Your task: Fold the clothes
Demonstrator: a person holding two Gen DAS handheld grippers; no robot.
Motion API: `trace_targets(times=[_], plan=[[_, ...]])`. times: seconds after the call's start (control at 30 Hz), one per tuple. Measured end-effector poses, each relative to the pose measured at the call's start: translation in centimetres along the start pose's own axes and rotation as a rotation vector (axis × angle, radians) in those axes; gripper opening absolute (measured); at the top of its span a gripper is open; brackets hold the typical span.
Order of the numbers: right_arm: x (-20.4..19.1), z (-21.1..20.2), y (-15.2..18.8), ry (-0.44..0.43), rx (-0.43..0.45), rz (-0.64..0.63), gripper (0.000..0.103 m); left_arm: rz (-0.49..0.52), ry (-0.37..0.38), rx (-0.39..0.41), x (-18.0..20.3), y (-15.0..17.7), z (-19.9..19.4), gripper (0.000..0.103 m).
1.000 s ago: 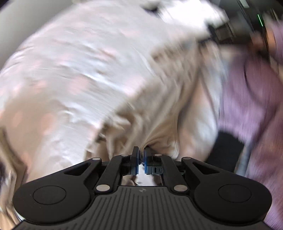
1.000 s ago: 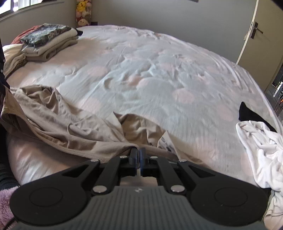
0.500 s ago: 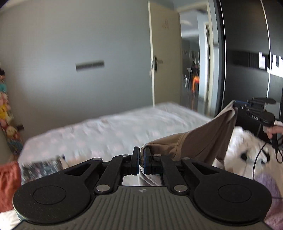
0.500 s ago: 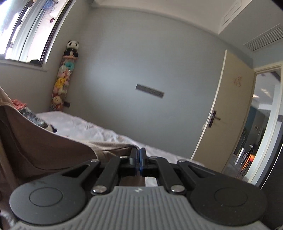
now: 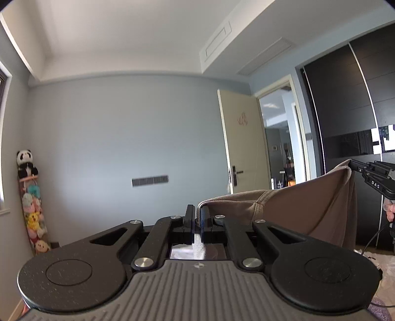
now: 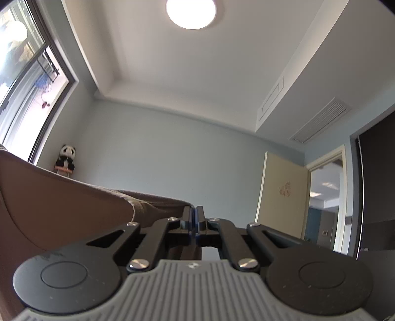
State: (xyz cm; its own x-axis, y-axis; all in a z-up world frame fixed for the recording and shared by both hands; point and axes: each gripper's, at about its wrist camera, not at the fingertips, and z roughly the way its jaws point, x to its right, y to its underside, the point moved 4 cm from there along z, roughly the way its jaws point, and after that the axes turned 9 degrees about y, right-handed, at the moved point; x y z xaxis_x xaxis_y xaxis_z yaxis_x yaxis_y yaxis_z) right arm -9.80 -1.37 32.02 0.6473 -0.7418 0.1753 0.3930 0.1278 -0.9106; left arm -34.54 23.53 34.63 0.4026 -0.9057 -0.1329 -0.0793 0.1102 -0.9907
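Two grippers hold one brown garment [image 5: 308, 205] between them, both tilted up toward the wall and ceiling. In the left wrist view, a panda plush [image 5: 26, 164] sits at the far left edge above a column of stuffed toys [image 5: 33, 212]. Right of it, on the grey wall, is a dark switch panel [image 5: 149, 181]. At lower centre the left gripper [image 5: 196, 218] has its jaws drawn narrow on the cloth's hem, which rises from between the fingers and stretches toward the right. Behind it stands an open cream door [image 5: 243, 145], then a dark wardrobe [image 5: 350, 103]. At the right edge the right gripper [image 5: 351, 163] pinches the garment's far corner, and the cloth hangs below it; a hand [image 5: 390, 212] shows just under the tool.

In the right wrist view, a window [image 6: 27, 81] fills the upper left. The garment [image 6: 64, 212] spans the lower left, sloping in to the centre, where the right gripper [image 6: 193, 217] is clamped tight on its edge. A round ceiling light [image 6: 191, 11] glows at top centre, and the cream door [image 6: 282, 195] stands at the right.
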Motion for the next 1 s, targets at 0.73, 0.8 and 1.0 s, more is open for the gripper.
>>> trace_targets(times=[0.73, 0.8, 1.0], plan=[[-6.3, 10.9, 16.9, -0.082, -0.333, -0.107, 0.003, -0.134, -0.025, -0.373, -7.6, 14.1, 19.3, 0.002], [-7.4, 13.3, 20.8, -0.093, -0.407, -0.123, 0.003, -0.157, -0.027, -0.426, -8.9, 16.8, 22.8, 0.002], [-11.4, 20.1, 32.9, -0.110, -0.578, -0.198, 0.003, -0.213, -0.068, -0.579, -12.2, 26.9, 28.9, 0.002]])
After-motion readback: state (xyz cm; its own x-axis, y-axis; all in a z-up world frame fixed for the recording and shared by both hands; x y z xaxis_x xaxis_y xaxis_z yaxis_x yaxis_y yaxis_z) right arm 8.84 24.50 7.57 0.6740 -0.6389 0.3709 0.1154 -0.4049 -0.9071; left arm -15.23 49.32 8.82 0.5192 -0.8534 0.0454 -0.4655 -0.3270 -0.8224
